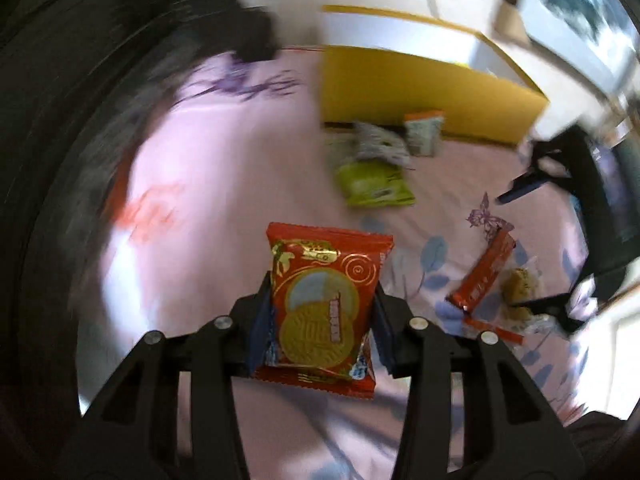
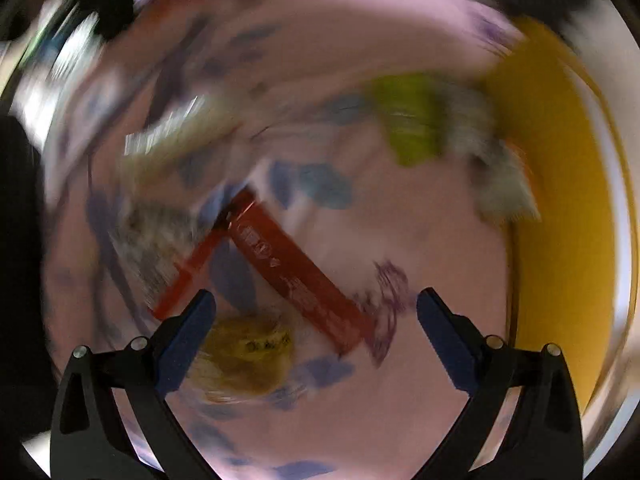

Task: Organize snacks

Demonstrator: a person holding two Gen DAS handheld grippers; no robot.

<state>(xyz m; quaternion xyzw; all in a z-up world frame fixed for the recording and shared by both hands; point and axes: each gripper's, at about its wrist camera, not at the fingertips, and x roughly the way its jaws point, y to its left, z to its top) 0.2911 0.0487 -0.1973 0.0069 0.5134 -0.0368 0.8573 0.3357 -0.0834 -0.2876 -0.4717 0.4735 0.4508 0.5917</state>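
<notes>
red foil biscuit packet pinched upright in left gripper jaws; right gripper jaws spread, empty

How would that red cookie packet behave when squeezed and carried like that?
Probably light: the left gripper holds the red cookie packet by its sides alone. Its glossy wrapper looks slippery and crinkly. The printed round biscuits suggest stiff but breakable contents.

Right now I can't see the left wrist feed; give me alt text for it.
The left gripper is shut on a red biscuit packet, held above a pink floral sheet. Beyond lie a green packet and a yellow box; a red bar lies to the right.
</notes>
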